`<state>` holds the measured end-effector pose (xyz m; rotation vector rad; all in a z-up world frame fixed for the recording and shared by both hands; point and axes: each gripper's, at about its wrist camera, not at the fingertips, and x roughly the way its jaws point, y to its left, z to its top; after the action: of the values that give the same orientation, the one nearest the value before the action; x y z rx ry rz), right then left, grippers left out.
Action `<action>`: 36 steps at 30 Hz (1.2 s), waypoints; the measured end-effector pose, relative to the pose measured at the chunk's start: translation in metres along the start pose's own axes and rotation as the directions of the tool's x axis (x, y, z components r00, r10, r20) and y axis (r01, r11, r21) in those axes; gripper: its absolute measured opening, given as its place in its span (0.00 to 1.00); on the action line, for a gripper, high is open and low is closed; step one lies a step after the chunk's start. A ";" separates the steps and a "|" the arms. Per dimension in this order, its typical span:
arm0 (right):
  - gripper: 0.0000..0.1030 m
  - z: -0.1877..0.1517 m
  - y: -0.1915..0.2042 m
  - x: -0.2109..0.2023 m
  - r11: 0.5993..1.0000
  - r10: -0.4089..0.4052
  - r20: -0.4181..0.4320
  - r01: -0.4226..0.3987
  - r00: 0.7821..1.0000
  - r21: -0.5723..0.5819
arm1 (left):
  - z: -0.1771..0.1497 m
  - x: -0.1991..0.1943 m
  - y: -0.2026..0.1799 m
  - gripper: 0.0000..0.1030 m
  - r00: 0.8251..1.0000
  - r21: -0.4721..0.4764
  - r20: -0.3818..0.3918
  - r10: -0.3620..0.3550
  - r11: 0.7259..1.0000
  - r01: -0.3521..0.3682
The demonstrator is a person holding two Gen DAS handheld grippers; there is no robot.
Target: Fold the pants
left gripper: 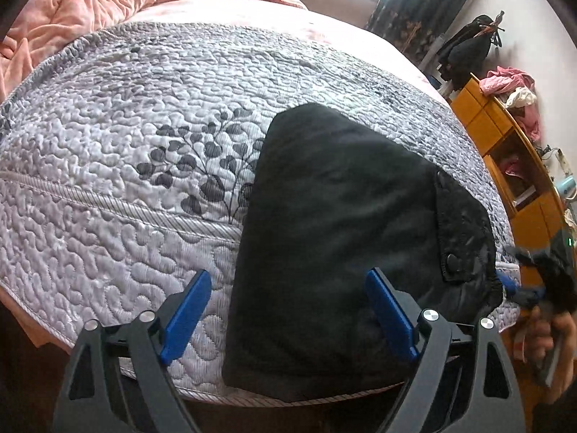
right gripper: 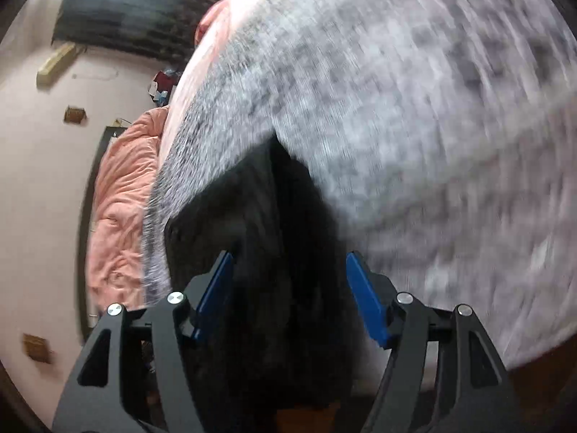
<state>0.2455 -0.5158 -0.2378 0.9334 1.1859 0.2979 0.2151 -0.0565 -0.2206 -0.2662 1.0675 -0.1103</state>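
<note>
my left gripper (left gripper: 288, 310) is released: its 2 blue pads (left gripper: 185, 319) stand wide apart and press on nothing. the left pad sits over the quilt, the right pad over the near edge of the black pants (left gripper: 339, 238). the pants lie folded into a compact dark block on the grey quilted bedspread (left gripper: 126, 115), near its front edge, with a buttoned pocket flap (left gripper: 456, 252) on their right side.

only the left wrist view shows the following: the leaf print beside the pants, my right gripper (left gripper: 519, 288) at the pants' right edge with my hand (left gripper: 548, 342) on it, the wooden cabinet (left gripper: 505, 137) beyond the bed, and the pink clothes (left gripper: 512, 86) on top of it.

my right gripper (right gripper: 288, 288) is also released, pads apart, with dark pants fabric (right gripper: 274, 252) between them. the right wrist view is motion-blurred, so whether either pad touches the fabric cannot be told. this view alone shows the peach blanket (right gripper: 122, 195) along the bed's far side and the pale wall (right gripper: 39, 180).
</note>
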 end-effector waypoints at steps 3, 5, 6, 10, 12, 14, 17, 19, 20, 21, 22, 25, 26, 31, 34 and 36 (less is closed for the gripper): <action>0.52 -0.028 -0.008 0.017 0.998 0.052 -0.077 -0.050 0.996 0.028 | -0.003 0.005 -0.004 0.85 1.000 0.011 -0.012 -0.011 1.000 0.011; 0.27 -0.033 -0.004 0.017 0.999 0.035 -0.058 -0.035 0.998 0.007 | -0.003 0.006 -0.007 0.85 1.000 0.025 -0.018 -0.008 1.000 0.009; 0.25 -0.034 0.000 0.012 1.000 0.024 -0.031 -0.024 0.999 -0.002 | -0.003 0.005 -0.007 0.85 1.000 0.026 -0.018 -0.009 1.000 0.009; 0.25 -0.040 -0.001 0.013 0.995 -0.098 -0.010 0.098 0.995 -0.022 | -0.005 0.005 -0.004 0.88 1.000 0.012 -0.028 -0.013 1.000 0.014; 0.31 -0.042 0.004 0.020 0.986 -0.148 -0.020 0.146 0.989 -0.083 | -0.007 0.006 -0.002 0.88 0.999 0.008 -0.037 -0.023 1.000 0.023; 0.39 -0.045 0.022 0.001 0.978 -0.148 0.044 0.153 0.988 -0.140 | -0.008 -0.005 0.001 0.88 0.999 0.002 -0.010 -0.041 0.999 0.041; 0.41 -0.048 0.051 -0.031 0.969 -0.131 0.150 0.159 0.980 -0.189 | -0.012 -0.020 0.007 0.88 0.994 -0.015 0.027 -0.107 0.994 0.107; 0.47 -0.051 0.066 -0.029 0.969 -0.065 0.113 0.090 0.992 -0.230 | -0.015 -0.017 0.008 0.88 0.993 -0.012 0.012 -0.117 0.993 0.117; 0.48 -0.055 0.068 -0.018 0.970 -0.039 0.062 0.052 0.997 -0.239 | -0.016 -0.013 0.008 0.88 0.994 -0.011 0.003 -0.112 0.994 0.112; 0.46 -0.060 0.066 -0.002 0.968 -0.041 0.010 0.042 0.999 -0.246 | -0.017 -0.006 0.009 0.88 0.995 -0.015 -0.014 -0.102 0.995 0.102; 0.46 -0.062 0.060 0.016 0.966 -0.087 -0.033 0.076 0.996 -0.247 | -0.018 0.001 0.010 0.89 0.995 -0.022 -0.035 -0.098 0.995 0.097; 0.28 -0.059 0.036 0.042 0.968 -0.170 -0.096 0.148 0.981 -0.202 | -0.023 0.026 0.014 0.92 0.987 -0.036 -0.146 -0.064 0.998 0.059; 0.30 -0.055 0.037 0.038 0.971 -0.161 -0.102 0.139 0.982 -0.196 | -0.023 0.028 0.017 0.92 0.984 -0.051 -0.159 -0.076 0.996 0.068; 0.52 -0.027 0.074 -0.001 0.960 -0.094 0.000 0.090 0.996 -0.265 | 0.012 -0.001 0.027 0.91 0.987 -0.097 -0.065 -0.145 0.986 0.139; 0.55 0.011 0.082 0.000 0.973 -0.036 0.024 0.040 0.999 -0.225 | 0.054 -0.004 0.022 0.91 0.989 -0.103 -0.011 -0.150 0.984 0.148; 0.55 0.041 0.073 0.013 0.985 -0.003 0.023 0.007 1.000 -0.174 | 0.086 0.014 0.012 0.91 0.988 -0.082 -0.030 -0.149 0.986 0.146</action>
<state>0.3057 -0.4826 -0.1886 0.7790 1.1226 0.3797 0.2965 -0.0338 -0.1970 -0.4166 1.0888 -0.2068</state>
